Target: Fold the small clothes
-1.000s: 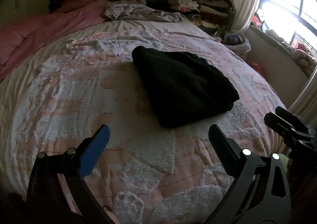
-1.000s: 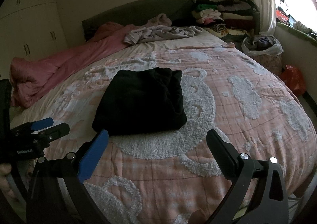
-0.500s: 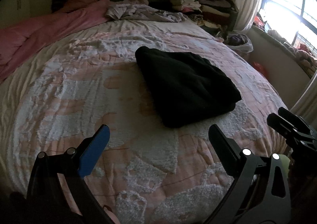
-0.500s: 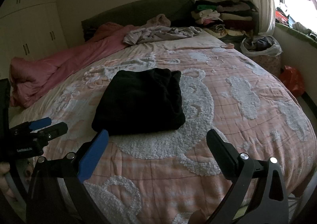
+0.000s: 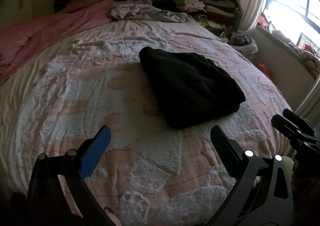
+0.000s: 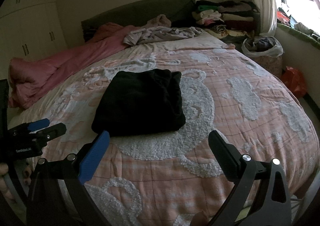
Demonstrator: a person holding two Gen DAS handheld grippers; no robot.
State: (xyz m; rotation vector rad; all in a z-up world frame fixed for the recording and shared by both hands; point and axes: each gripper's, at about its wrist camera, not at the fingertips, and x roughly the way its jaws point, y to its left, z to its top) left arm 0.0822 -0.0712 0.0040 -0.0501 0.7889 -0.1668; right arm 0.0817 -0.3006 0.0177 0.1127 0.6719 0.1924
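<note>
A black garment lies folded in a compact rectangle on the pink and white bedspread; it also shows in the right wrist view. My left gripper is open and empty, above the bedspread just short of the garment's near edge. My right gripper is open and empty, close to the garment's near edge. Each gripper shows at the edge of the other's view: the right one at the far right, the left one at the far left.
A pink duvet lies along the bed's left side. A crumpled grey garment lies near the headboard. Stacked folded clothes stand at the back right, beside a bag of clothes on the floor.
Both grippers have drifted slightly; the black garment sits a little nearer and further right in the left view. Both stay open. The garment has not moved on the bed.
</note>
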